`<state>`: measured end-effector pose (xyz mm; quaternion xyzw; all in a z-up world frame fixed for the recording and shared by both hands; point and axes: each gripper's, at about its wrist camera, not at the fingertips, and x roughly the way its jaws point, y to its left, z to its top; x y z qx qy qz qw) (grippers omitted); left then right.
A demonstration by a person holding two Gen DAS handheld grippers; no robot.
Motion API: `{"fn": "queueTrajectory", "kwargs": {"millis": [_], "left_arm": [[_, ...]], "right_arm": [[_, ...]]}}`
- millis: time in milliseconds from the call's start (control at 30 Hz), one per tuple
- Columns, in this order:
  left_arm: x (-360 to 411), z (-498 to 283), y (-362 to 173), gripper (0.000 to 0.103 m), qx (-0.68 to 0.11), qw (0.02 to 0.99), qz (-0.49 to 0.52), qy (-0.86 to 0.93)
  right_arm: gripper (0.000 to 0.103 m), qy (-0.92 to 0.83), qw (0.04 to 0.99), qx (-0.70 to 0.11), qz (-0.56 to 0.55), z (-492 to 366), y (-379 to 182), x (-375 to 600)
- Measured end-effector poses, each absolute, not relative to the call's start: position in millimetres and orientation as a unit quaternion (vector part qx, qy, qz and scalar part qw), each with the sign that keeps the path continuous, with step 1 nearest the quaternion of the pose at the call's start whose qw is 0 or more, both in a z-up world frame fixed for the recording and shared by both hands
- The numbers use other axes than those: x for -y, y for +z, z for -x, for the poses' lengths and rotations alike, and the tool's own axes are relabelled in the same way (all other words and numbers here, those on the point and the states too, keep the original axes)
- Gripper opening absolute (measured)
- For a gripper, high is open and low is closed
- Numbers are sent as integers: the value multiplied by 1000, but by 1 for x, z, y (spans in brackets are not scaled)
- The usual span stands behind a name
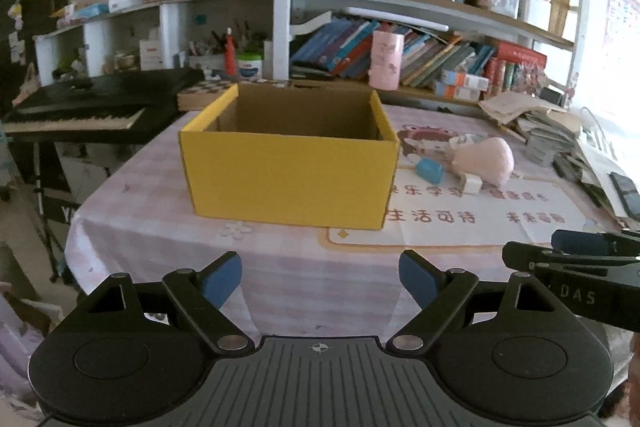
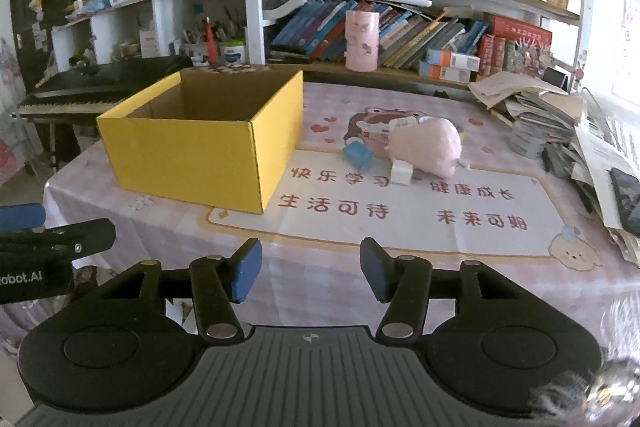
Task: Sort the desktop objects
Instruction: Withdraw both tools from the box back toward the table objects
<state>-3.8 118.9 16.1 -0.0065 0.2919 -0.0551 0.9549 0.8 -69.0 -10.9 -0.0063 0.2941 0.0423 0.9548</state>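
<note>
An open yellow cardboard box stands on the pink tablecloth, and its inside looks empty. To its right lie a pink plush toy, a small blue object and a small white block, close together. My left gripper is open and empty, low at the table's near edge, in front of the box. My right gripper is open and empty, near the front edge, facing the toys. Each gripper shows at the side of the other's view.
A messy pile of books and papers with a dark phone fills the table's right side. A bookshelf with a pink cup stands behind. A black keyboard piano stands at the left.
</note>
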Motion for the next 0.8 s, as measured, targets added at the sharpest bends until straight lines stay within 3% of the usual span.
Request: {"fn": "queueTrajectory", "kwargs": {"millis": [800], "left_arm": [[-49, -26, 9, 88, -311, 940, -36, -138]], "right_arm": [[57, -30, 946, -321, -25, -11, -18, 131]]}}
